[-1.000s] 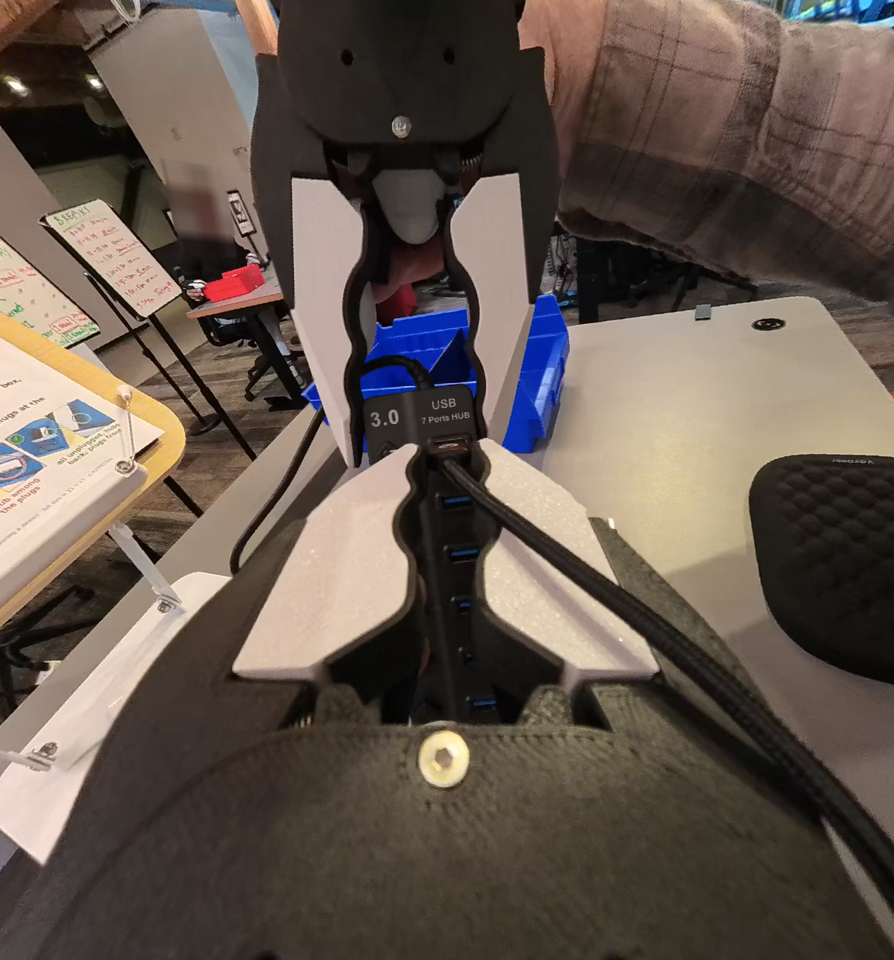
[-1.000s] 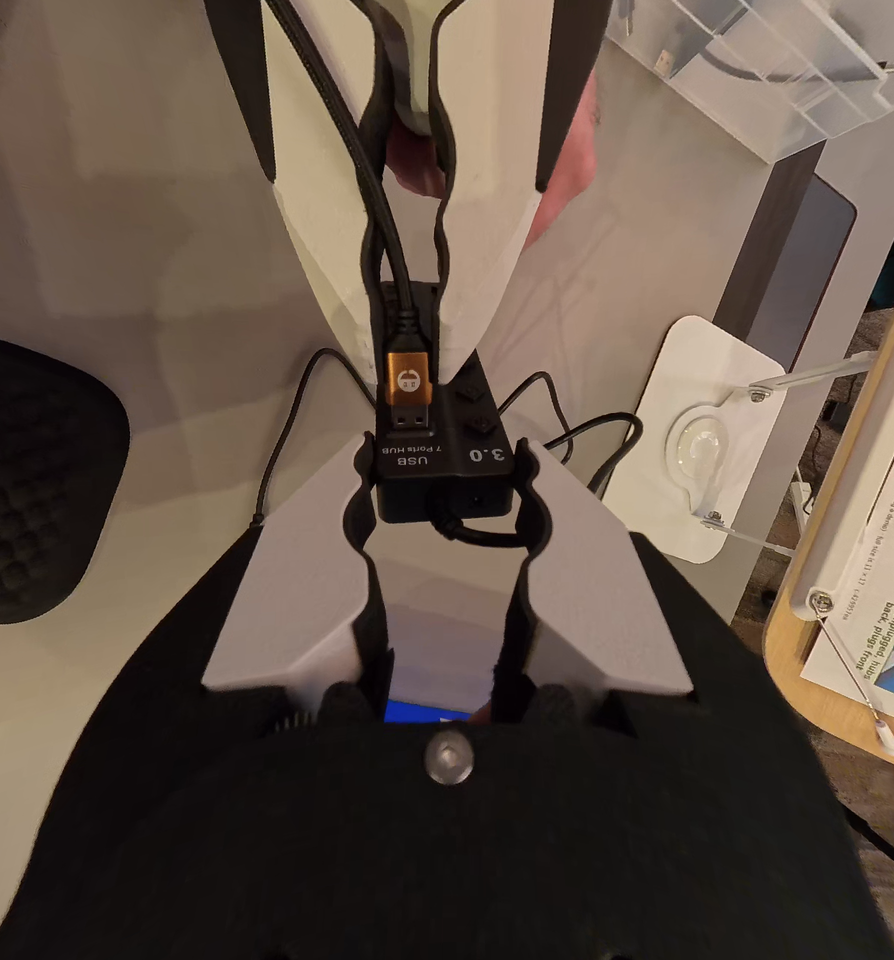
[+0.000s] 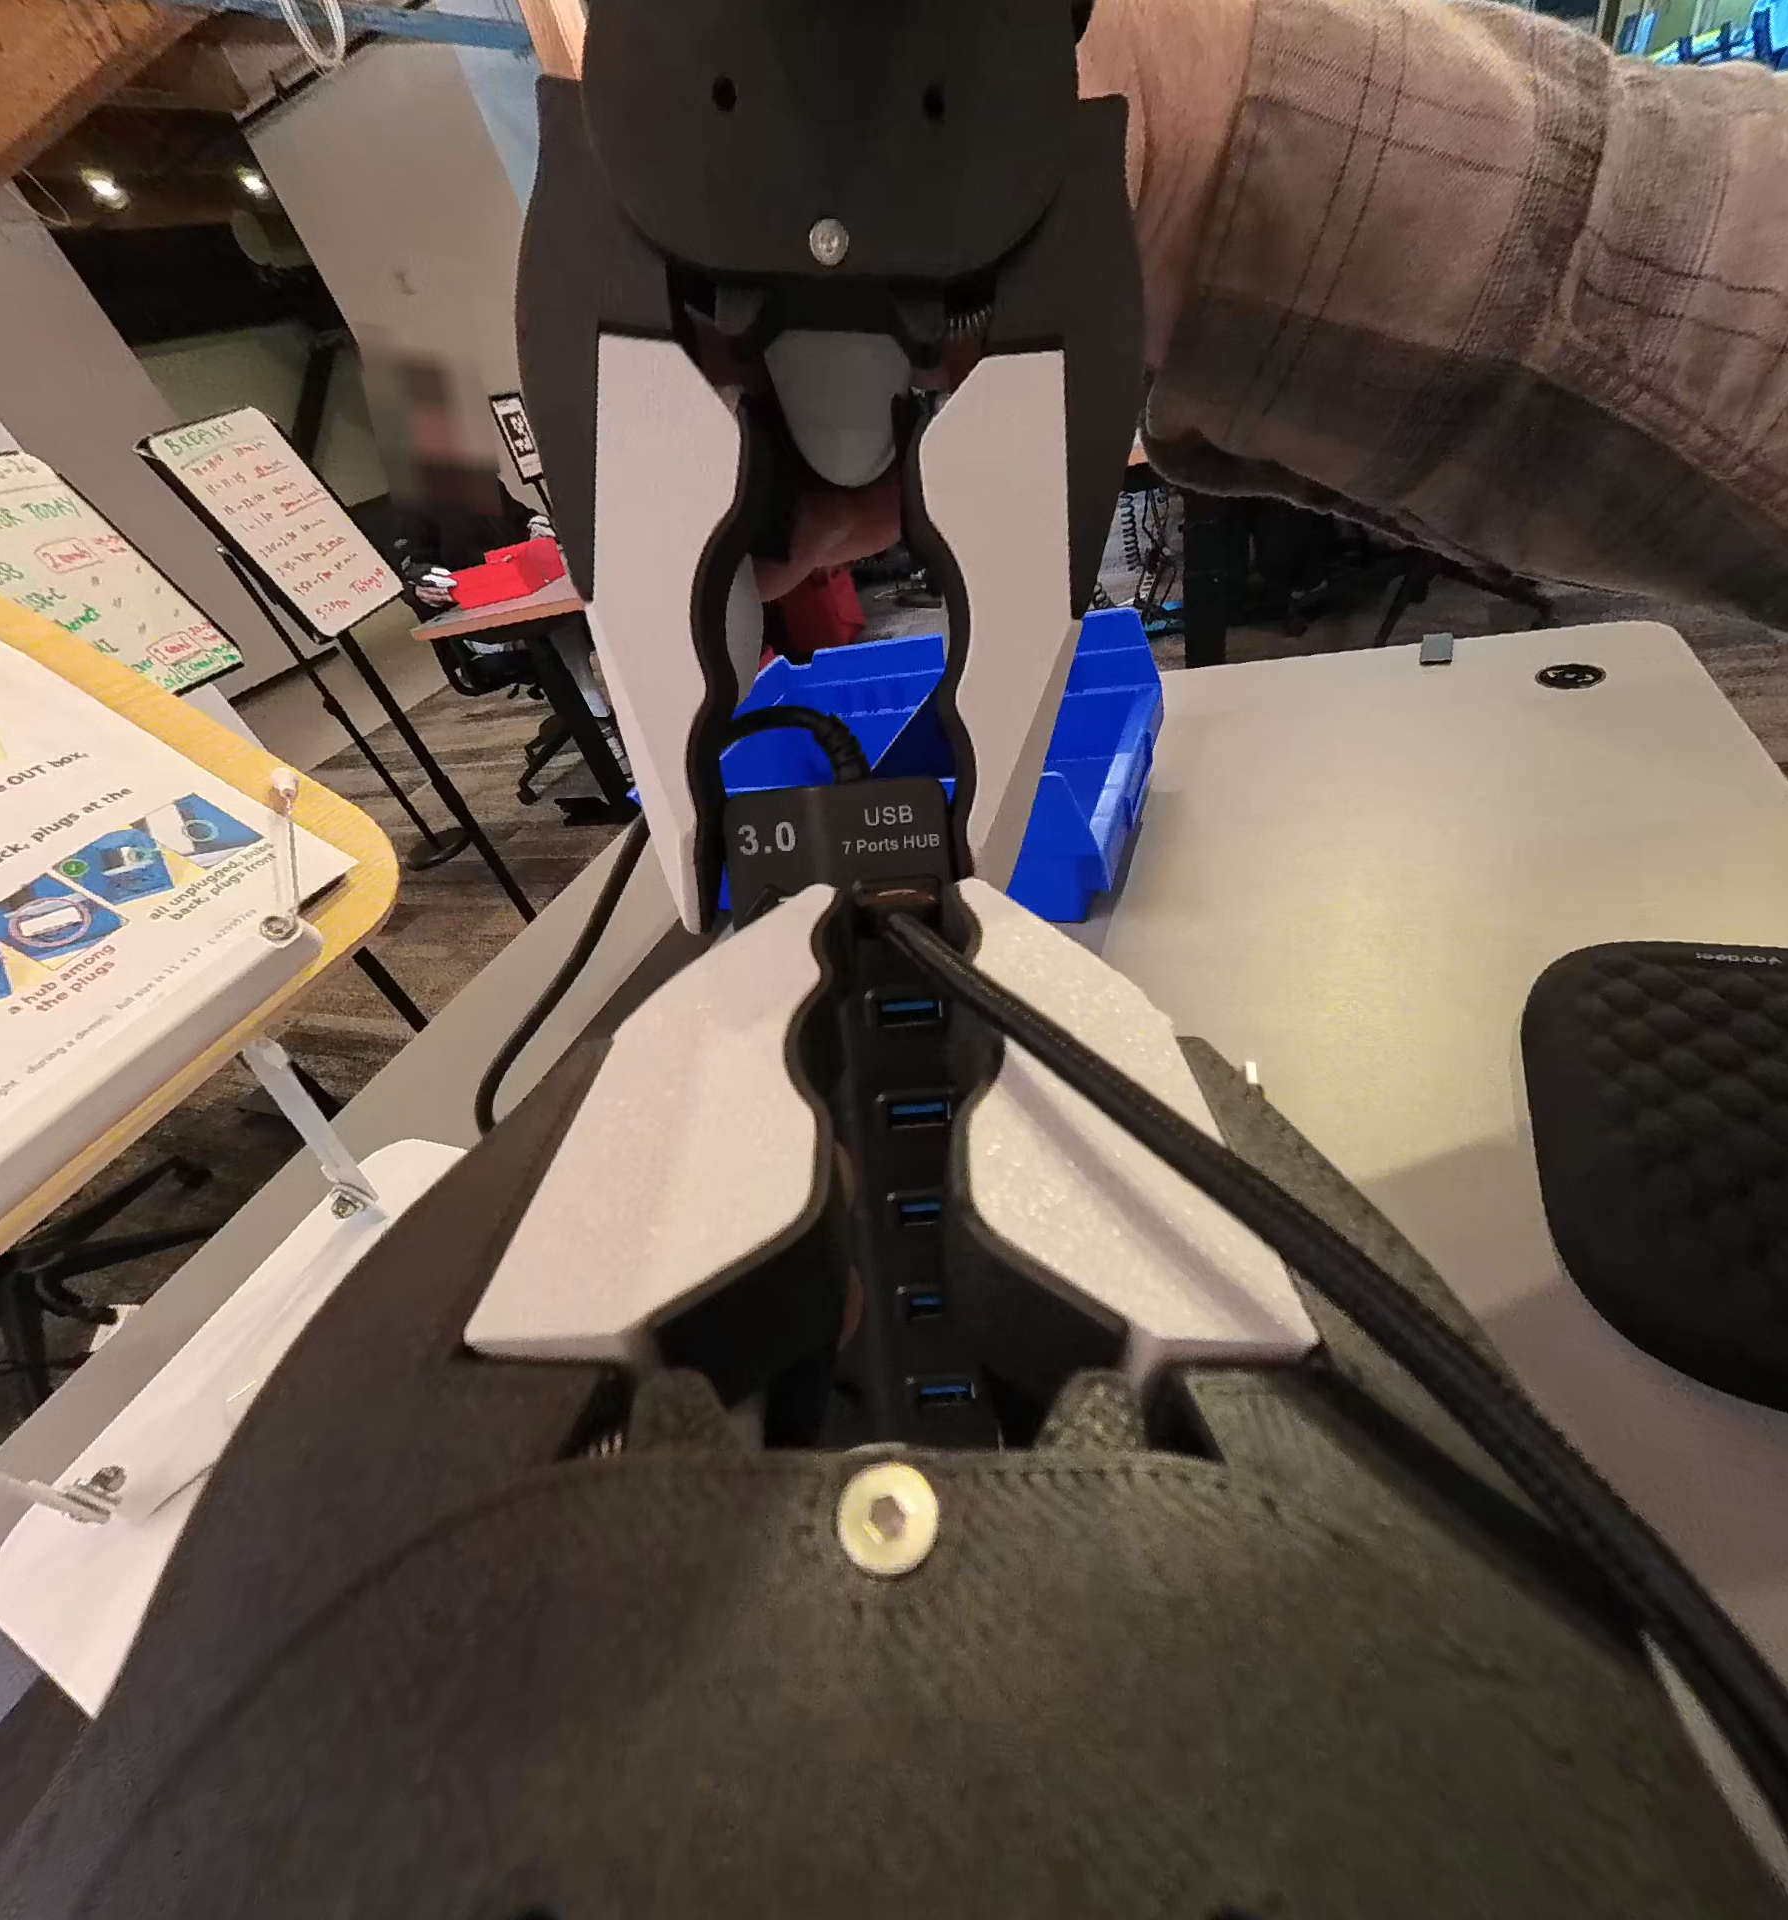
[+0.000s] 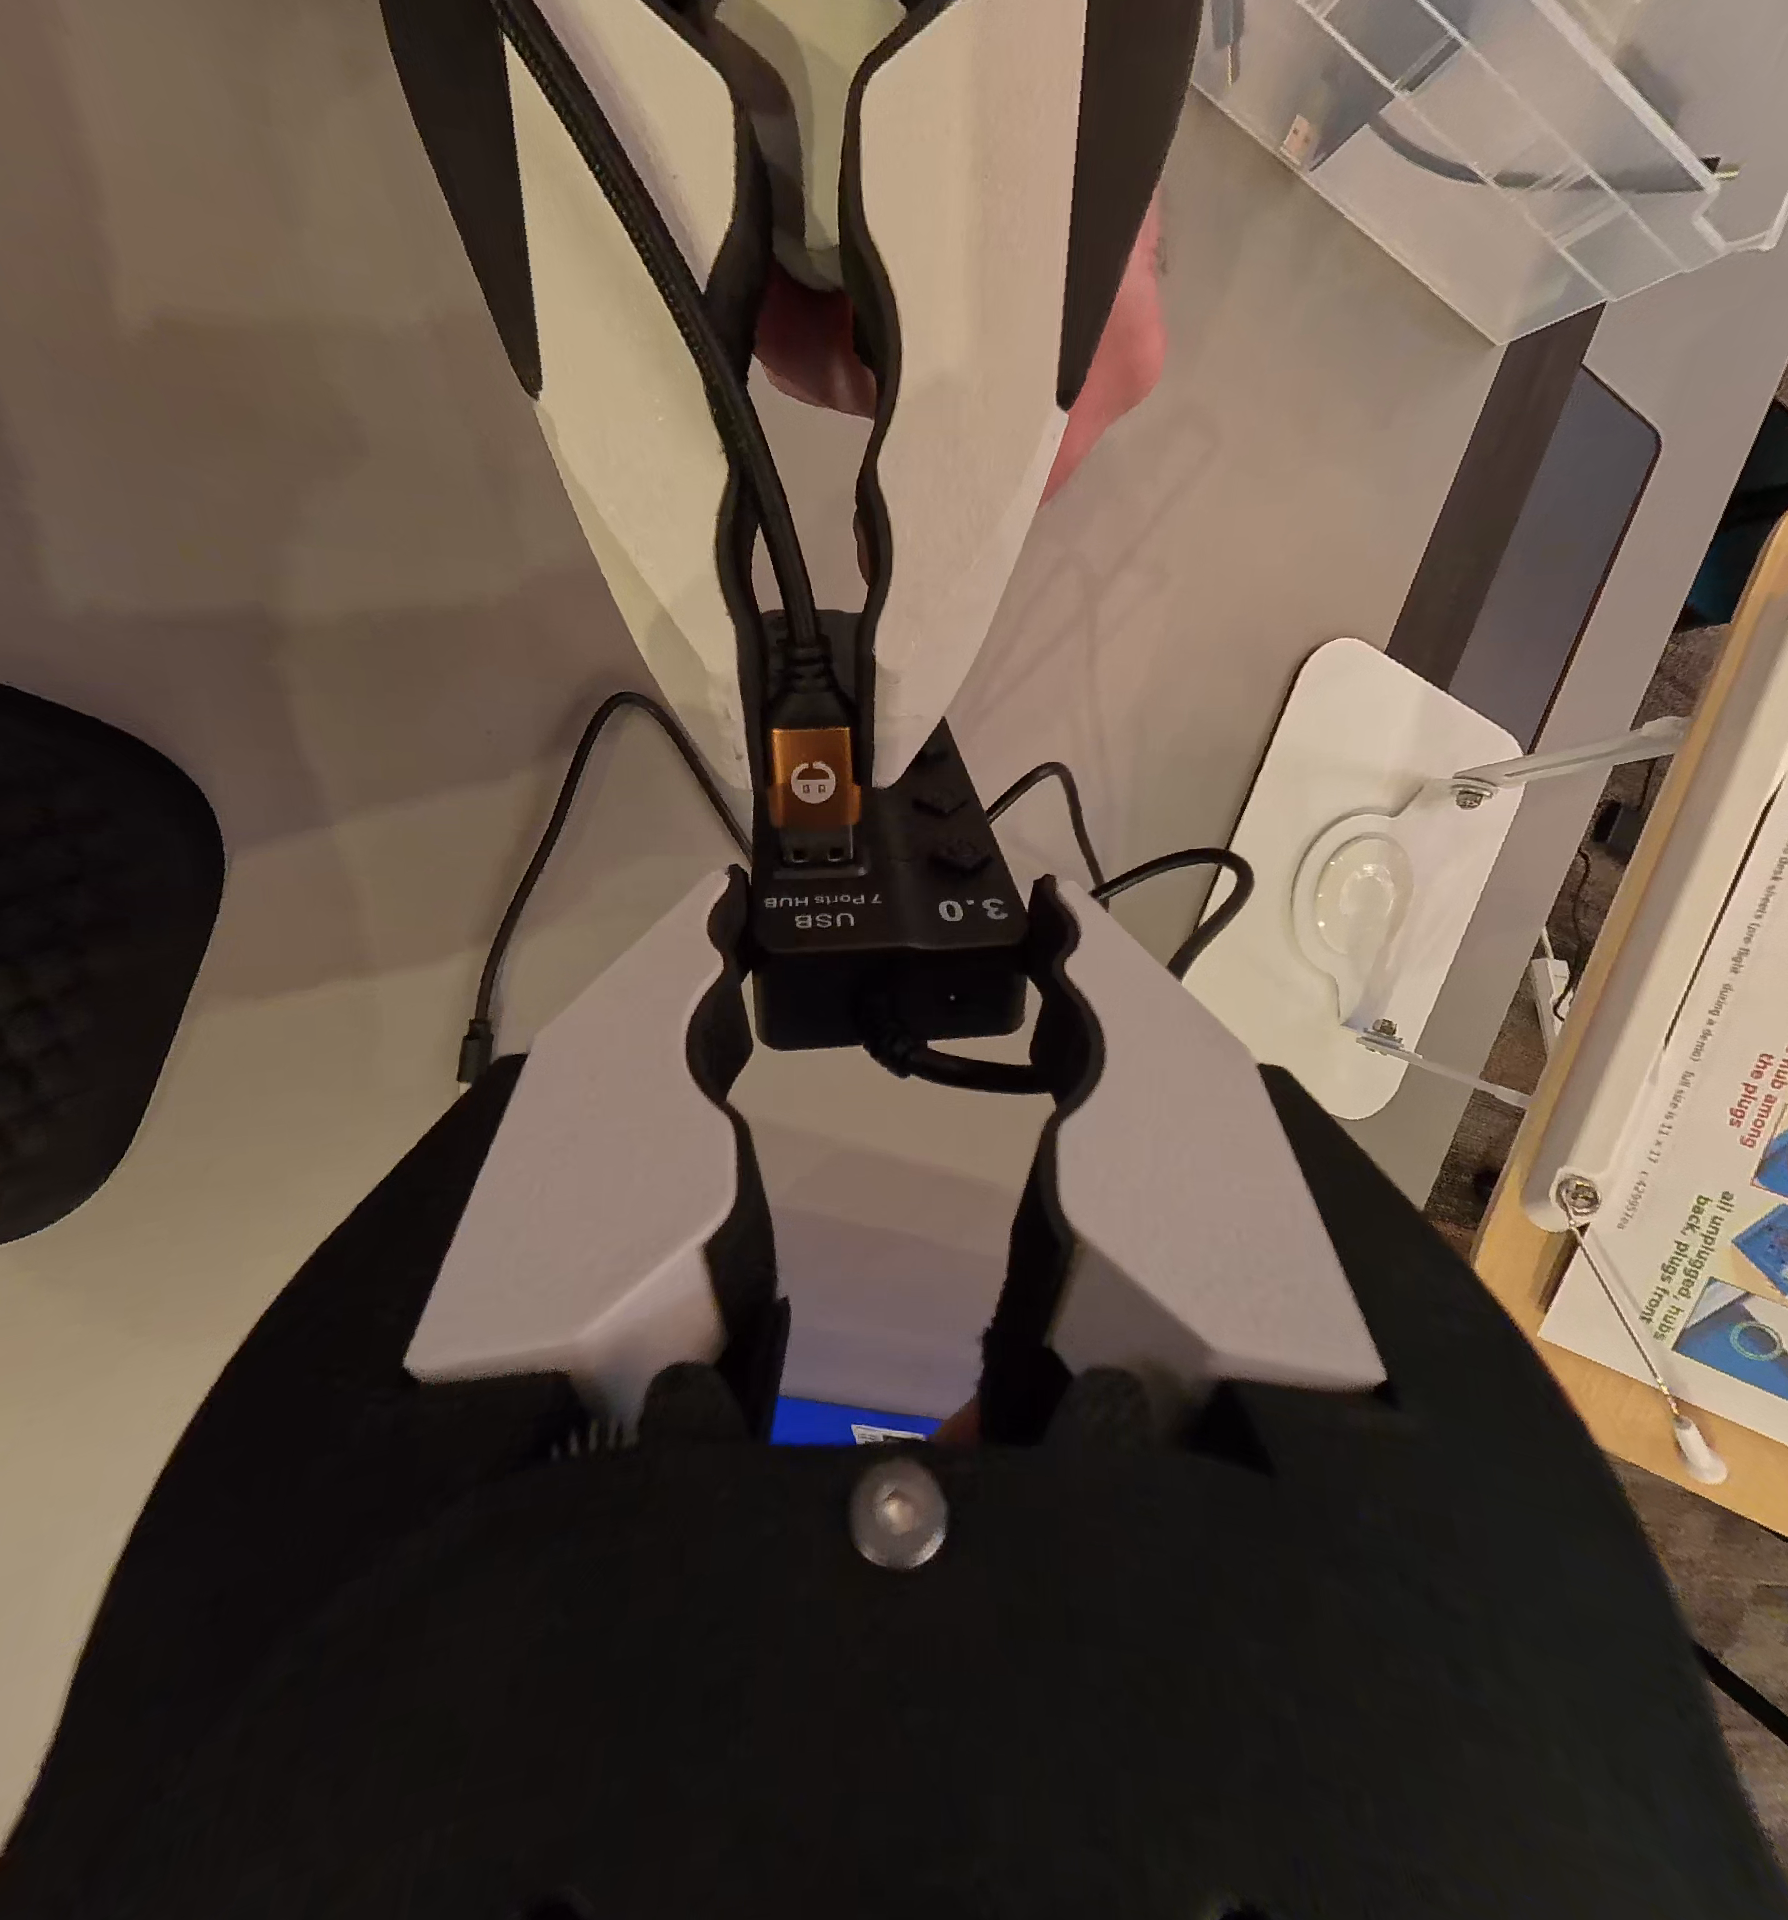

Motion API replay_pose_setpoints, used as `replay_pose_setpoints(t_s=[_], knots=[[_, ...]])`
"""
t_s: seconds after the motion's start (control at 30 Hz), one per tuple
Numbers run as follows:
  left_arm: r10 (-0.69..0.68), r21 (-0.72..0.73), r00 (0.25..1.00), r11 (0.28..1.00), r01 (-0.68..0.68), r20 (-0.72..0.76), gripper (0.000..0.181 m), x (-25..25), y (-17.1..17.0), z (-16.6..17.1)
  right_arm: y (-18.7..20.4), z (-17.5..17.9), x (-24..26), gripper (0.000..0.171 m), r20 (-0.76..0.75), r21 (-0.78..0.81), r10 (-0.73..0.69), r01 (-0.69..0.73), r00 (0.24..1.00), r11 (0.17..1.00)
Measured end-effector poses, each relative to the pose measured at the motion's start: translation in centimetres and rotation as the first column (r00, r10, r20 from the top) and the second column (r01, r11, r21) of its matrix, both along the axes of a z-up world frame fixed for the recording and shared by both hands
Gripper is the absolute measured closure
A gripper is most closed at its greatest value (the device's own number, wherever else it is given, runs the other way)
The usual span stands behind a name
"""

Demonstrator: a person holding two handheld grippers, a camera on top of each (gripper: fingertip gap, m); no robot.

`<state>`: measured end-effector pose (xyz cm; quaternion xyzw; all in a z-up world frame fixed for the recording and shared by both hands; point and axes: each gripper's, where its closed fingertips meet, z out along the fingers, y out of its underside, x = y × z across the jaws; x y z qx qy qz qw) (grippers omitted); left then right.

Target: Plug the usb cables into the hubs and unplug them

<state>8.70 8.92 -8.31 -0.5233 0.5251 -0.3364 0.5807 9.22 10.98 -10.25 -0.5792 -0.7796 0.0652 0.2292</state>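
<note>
My left tongs [image 3: 895,935] are clenched on the black hub [image 3: 836,837], gripping its long body above the counter [image 3: 1389,831]. The orange plug [image 4: 812,795] of the braided cable [image 3: 1233,1174] sits in the hub's end port. My right tongs [image 4: 885,925] clasp the hub's end from the opposite side. Farther off lie a black pad [image 3: 1700,1164] and a blue bin [image 3: 1087,748].

Blue bin [image 3: 1098,748], black pad [image 3: 1700,1174], clear tray [image 4: 1492,135] on grey table [image 3: 1389,831].
</note>
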Motion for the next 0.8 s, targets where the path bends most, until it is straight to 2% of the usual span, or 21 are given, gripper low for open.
replay_pose_setpoints(t_s=[0.8], knots=[[-0.077, 0.013, 0.975, 0.997, 0.076, 0.207, 0.165, -0.6, -0.1, 1.4, -0.3, 1.8, -1.0, 0.120, -0.113, -0.008, 0.024, -0.025, 0.993, 1.000]])
